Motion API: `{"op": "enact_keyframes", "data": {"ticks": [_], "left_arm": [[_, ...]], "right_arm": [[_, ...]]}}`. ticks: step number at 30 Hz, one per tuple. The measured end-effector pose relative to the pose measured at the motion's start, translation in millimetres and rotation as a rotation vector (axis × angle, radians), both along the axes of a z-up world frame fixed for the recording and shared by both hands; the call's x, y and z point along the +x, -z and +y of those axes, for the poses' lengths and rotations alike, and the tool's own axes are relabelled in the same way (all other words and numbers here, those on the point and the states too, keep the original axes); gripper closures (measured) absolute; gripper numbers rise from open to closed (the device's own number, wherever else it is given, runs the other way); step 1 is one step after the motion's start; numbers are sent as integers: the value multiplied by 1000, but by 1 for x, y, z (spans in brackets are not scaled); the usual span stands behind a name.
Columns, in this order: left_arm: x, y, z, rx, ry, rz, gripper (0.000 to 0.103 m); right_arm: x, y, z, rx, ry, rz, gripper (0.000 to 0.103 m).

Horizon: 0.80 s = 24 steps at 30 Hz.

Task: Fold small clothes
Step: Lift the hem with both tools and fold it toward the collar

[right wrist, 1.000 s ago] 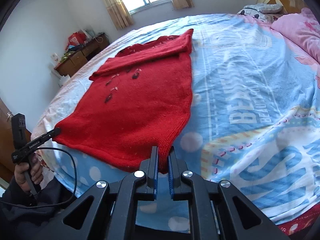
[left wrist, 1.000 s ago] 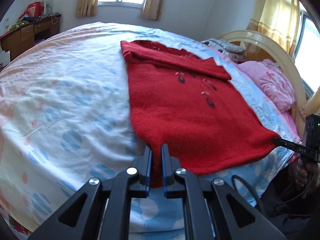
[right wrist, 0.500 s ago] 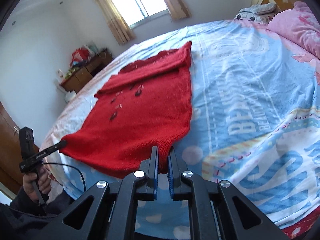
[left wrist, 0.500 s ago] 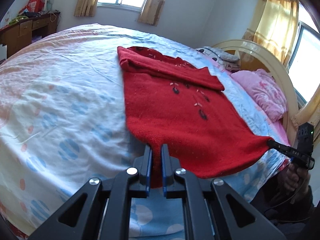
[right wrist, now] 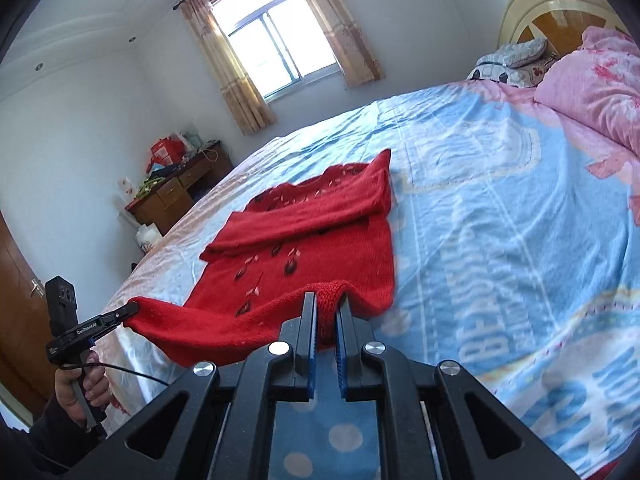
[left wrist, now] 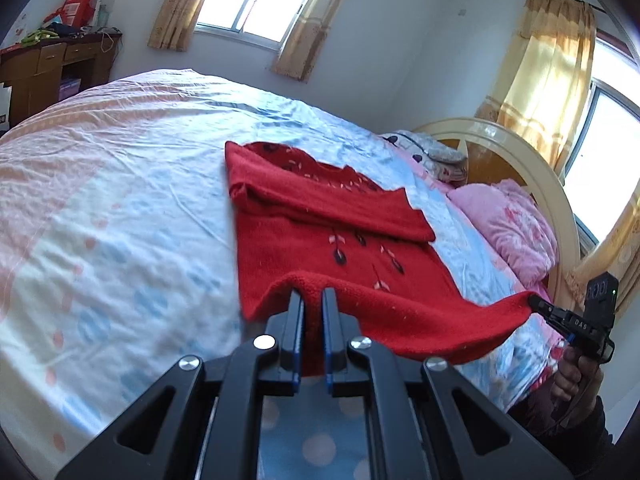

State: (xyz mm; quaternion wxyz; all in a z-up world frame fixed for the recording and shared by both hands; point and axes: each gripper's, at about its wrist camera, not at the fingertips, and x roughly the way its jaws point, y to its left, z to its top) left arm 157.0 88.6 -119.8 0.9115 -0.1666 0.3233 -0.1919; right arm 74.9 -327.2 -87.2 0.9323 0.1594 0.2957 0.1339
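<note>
Gripping hem corner, left gripper (left wrist: 311, 300) stood closed on red sweater (left wrist: 320, 220), fabric between fingers, hem raised off bed (left wrist: 120, 200). Right wrist view: right gripper (right wrist: 325, 308) clamped opposite hem corner likewise; sweater body flat on bed.

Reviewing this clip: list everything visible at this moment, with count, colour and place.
sweater: one, red, flat on the bed, sleeves folded across, hem lifted
bedsheet: one, blue, pink and white, covering the bed
quilt: one, pink, near the headboard
headboard: one, cream, at the bed's end
desk: one, brown, cluttered, by the wall
curtains: yellow-beige, at both windows
left tongs: black, shut on one hem corner
right tongs: black, shut on the other hem corner
</note>
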Motion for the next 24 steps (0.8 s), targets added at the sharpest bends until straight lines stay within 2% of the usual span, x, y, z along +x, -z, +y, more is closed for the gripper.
{"op": "enact_keyframes", "data": {"ticks": [5, 24], "left_arm": [[20, -5, 0, -50, -2, 4, 95], [98, -41, 0, -43, -31, -65, 95]], "right_arm": [[19, -6, -4, -3, 25, -14, 96], [119, -57, 10, -74, 36, -94, 96]]}}
